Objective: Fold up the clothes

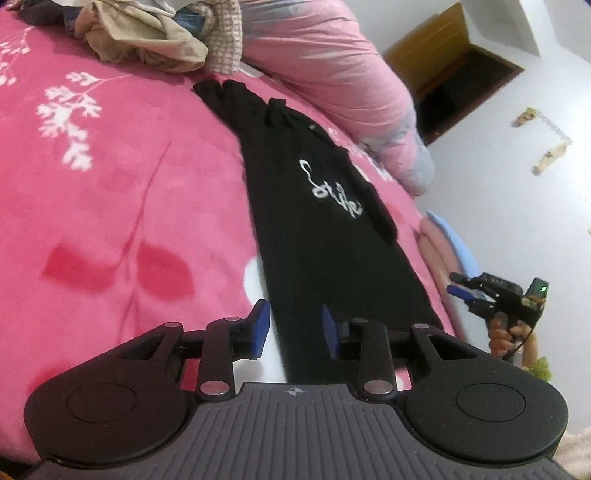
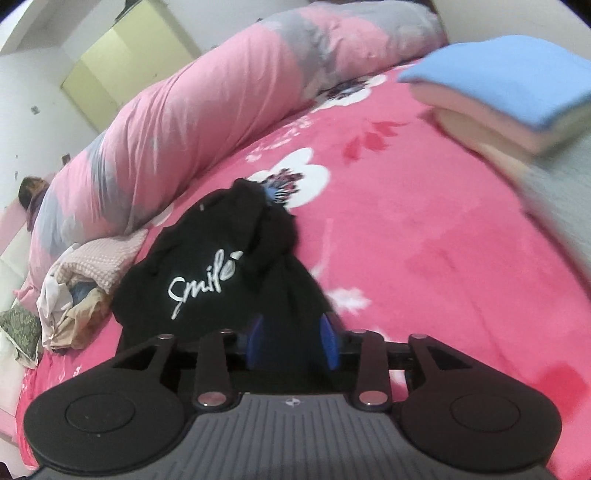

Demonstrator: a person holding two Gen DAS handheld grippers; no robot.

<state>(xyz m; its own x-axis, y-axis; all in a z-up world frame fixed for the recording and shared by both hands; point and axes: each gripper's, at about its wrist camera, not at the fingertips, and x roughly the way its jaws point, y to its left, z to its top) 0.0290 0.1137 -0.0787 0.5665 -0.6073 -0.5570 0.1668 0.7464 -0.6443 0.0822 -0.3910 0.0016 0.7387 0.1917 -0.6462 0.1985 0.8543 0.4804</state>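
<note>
The left gripper [image 1: 293, 328] is seen in the left wrist view with its blue-padded fingers [image 1: 259, 326] spread apart and nothing clasped between them; the near end of a black garment [image 1: 325, 229] is framed in the gap between the pads, though contact with the cloth cannot be told. The garment is laid out long and narrow on a pink floral blanket [image 1: 122, 192], running from the near edge away toward the far side, with white script lettering [image 1: 330, 190] shown on its upper face. At the far left a heap of unfolded clothes [image 1: 155, 33] in beige and checked cloth is piled on the blanket, and a rolled pink quilt [image 1: 325, 74] is stretched along the far right beside the garment. At the near right the right gripper [image 1: 463, 291] is seen held by a hand [image 1: 504, 334], off the edge of the bed, with its blue-tipped fingers slightly parted and nothing gripped between them. In the right wrist view the right gripper [image 2: 291, 341] is shown with its blue pads [image 2: 328, 341] apart; dark cloth of the black garment [image 2: 207, 266] is seen through the gap, and whether it is touched cannot be told. The garment lies left of centre on the pink floral blanket [image 2: 424, 240], its lettering [image 2: 203, 286] facing up. A folded stack of blue and beige cloth [image 2: 509, 92] is blurred at the far right, the pink quilt [image 2: 184, 110] is curved along the far left, and the heap of unfolded clothes [image 2: 81, 295] is found at the near left.
</note>
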